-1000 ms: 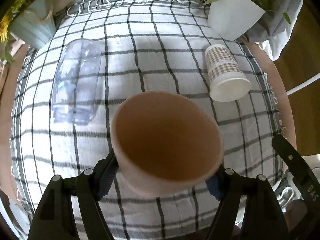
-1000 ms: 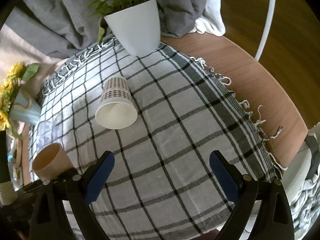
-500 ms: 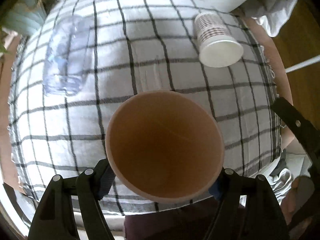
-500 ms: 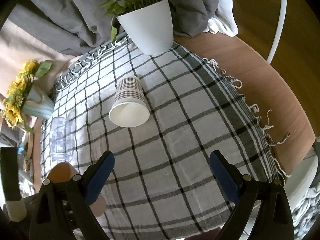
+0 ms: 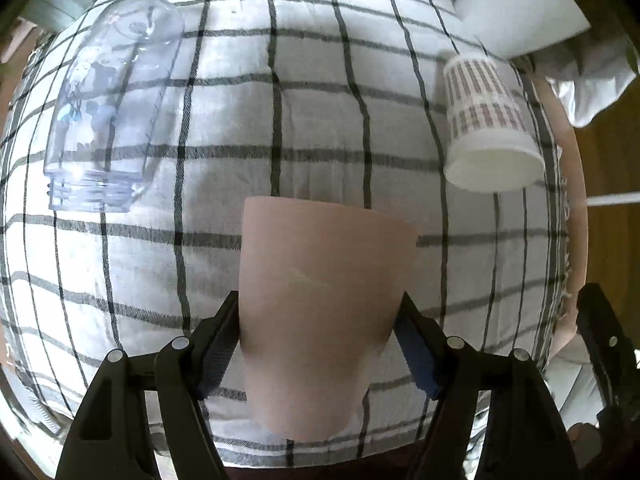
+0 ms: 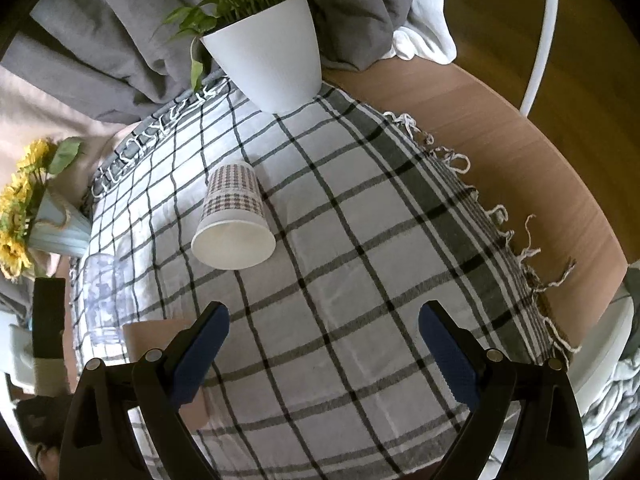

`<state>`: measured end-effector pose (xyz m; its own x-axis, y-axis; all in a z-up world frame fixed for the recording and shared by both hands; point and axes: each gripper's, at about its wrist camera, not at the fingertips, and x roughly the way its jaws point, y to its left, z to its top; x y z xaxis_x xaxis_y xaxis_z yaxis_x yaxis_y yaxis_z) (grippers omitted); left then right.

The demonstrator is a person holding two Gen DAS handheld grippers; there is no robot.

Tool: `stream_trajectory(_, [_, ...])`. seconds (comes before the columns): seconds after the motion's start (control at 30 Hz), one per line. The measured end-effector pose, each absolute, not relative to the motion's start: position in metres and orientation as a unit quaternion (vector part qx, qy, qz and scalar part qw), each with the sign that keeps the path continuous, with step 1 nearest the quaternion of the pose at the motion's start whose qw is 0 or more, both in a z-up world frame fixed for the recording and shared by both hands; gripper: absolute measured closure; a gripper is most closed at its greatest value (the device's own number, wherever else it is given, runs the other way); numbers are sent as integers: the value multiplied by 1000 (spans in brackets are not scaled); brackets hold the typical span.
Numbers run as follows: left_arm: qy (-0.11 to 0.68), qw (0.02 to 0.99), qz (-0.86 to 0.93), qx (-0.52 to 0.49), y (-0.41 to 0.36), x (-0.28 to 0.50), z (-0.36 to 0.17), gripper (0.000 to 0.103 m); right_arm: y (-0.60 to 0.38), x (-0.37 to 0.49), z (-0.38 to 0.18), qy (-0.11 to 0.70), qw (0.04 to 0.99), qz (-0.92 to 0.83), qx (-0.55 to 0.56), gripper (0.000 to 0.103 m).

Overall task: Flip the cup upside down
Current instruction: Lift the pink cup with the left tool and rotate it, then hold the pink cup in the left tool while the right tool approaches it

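Item: tan cup [image 5: 320, 312], clamped between the left tongs [image 5: 318, 344] above the checked cloth [image 5: 320, 120], wide end pointing away from the camera. Right tongs [image 6: 324, 344]: spread apart, holding nothing. Hazards: smooth tapered wall may slip from the pads [image 5: 412, 352]; uneven set-down on soft cloth could tip it toward the patterned paper cup [image 5: 488, 128].

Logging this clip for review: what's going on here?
A person's left hand-held gripper is clamped on a tan cup, held over the checked tablecloth with its mouth turned away from the camera. The right hand-held gripper hangs open, holding nothing. A patterned paper cup and a clear glass lie on their sides.
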<state>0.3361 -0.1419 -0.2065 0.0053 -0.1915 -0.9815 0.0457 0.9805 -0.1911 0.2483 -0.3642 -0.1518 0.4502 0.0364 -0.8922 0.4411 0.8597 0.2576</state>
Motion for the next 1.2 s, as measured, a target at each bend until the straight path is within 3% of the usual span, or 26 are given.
stream_trajectory(0.3, [709, 691, -50, -130, -120, 329, -207, 30, -368, 258, -157, 516, 819, -131, 215, 7])
stream_trajectory(0.53, [704, 701, -53, -103, -120, 322, -202, 30, -368, 257, -155, 513, 825, -128, 200, 7])
stream_trajectory(0.83, [687, 721, -51, -73, -145, 320, -195, 16, -366, 248, -147, 499, 835, -122, 195, 7])
stream_trajectory(1.2, [604, 797, -28, 6, -128, 301, -150, 14, -352, 237, -137, 508, 837, -112, 170, 7])
